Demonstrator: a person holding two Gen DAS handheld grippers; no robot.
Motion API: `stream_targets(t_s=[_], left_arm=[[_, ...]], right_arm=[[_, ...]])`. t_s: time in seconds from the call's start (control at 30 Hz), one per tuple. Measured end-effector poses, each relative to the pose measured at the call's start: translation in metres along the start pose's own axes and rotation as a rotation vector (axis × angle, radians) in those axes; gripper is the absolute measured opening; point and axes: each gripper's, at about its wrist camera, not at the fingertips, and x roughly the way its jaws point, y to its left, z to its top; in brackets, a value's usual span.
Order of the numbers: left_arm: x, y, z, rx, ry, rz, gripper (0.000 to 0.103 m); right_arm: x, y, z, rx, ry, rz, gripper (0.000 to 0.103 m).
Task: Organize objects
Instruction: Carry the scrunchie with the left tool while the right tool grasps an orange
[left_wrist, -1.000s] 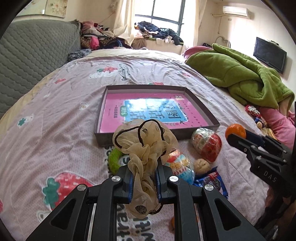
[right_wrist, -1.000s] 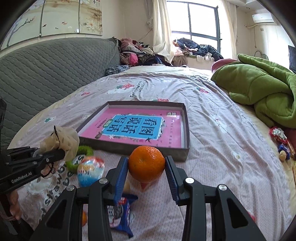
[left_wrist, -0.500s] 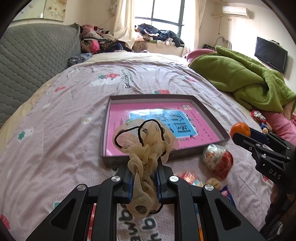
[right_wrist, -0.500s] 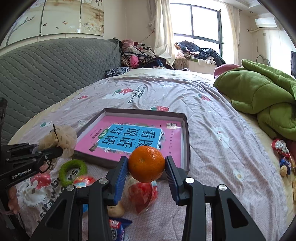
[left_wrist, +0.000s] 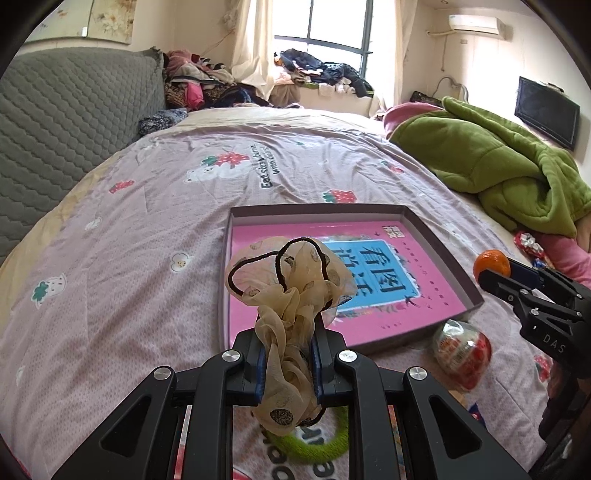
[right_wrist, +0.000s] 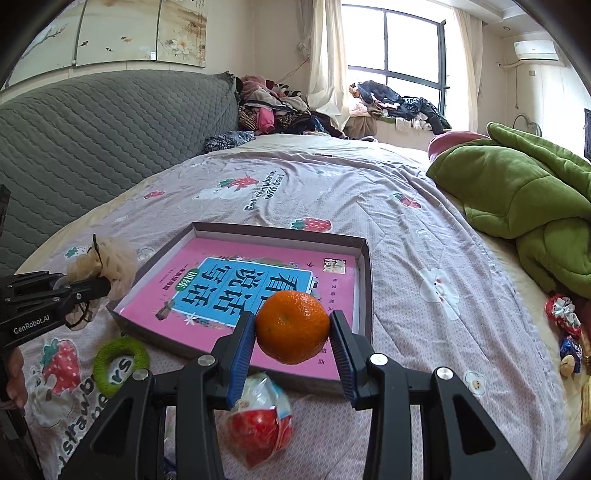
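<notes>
Beige scrunchie (left_wrist: 286, 295) in left hand-held gripper (left_wrist: 287, 363)

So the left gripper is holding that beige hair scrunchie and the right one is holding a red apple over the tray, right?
Not quite. The right gripper holds an orange, not a red apple, as the right wrist view shows. The left gripper does hold the beige scrunchie, near the tray.

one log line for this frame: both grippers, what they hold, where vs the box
left gripper: shut on scrunchie, near box | right gripper: shut on orange, over box edge | nothing released
</notes>
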Motion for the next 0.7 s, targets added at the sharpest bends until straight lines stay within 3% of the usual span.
stream_targets(t_s=[0.7], left_arm=[[0.067, 0.006, 0.003, -0.03, 0.114, -0.047, 0.019]], right_arm=[[0.064, -0.022, -0.002, 0.045, 0.132, 0.034, 0.041]])
